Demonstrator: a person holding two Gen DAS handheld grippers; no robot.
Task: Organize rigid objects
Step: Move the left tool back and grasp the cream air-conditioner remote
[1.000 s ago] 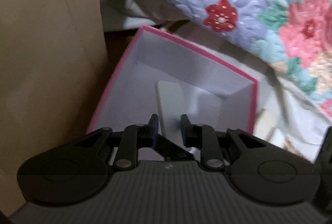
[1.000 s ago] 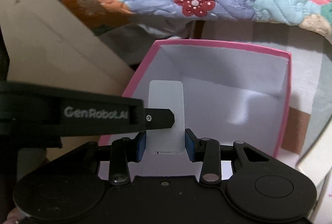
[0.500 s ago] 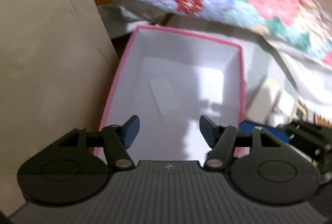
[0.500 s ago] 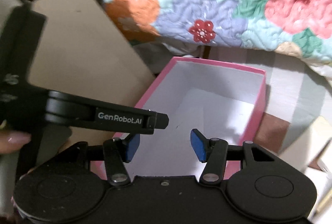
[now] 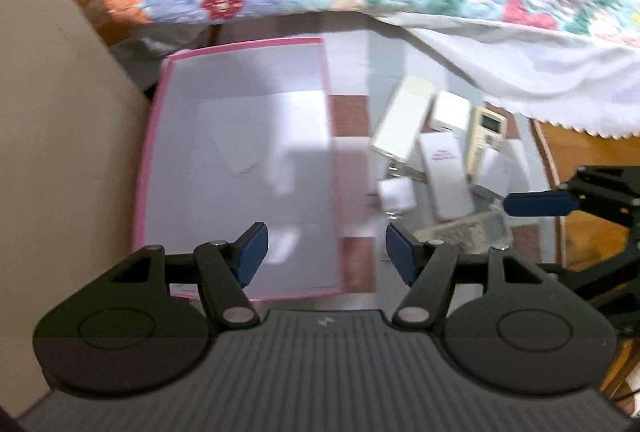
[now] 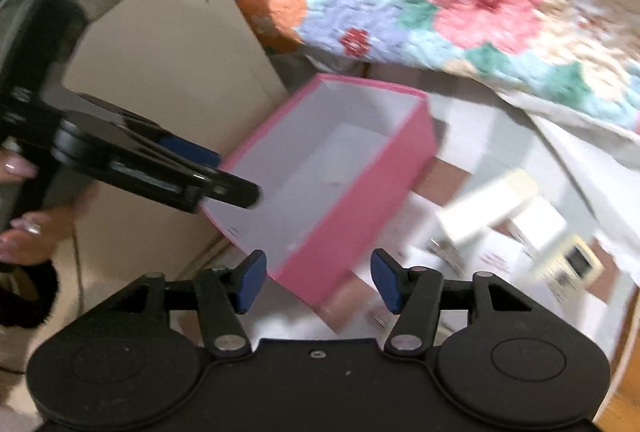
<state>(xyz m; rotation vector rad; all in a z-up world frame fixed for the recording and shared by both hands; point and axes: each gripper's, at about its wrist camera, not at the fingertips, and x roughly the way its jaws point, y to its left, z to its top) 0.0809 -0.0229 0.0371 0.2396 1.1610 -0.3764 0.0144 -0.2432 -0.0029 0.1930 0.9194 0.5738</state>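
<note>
Between placements: left gripper (image 5: pixel 326 252) and right gripper (image 6: pixel 318 280), jaws just opened wide and empty, stood above the pink box (image 5: pixel 244 167); remaining white items (image 5: pixel 440 147) lay to their right, requiring a reach.

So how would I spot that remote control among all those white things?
Start at the pink box; just right of it lies a cluster of small white boxes. The remote lies at the cluster's far right: cream, and the only piece with a small screen above round buttons.
</note>
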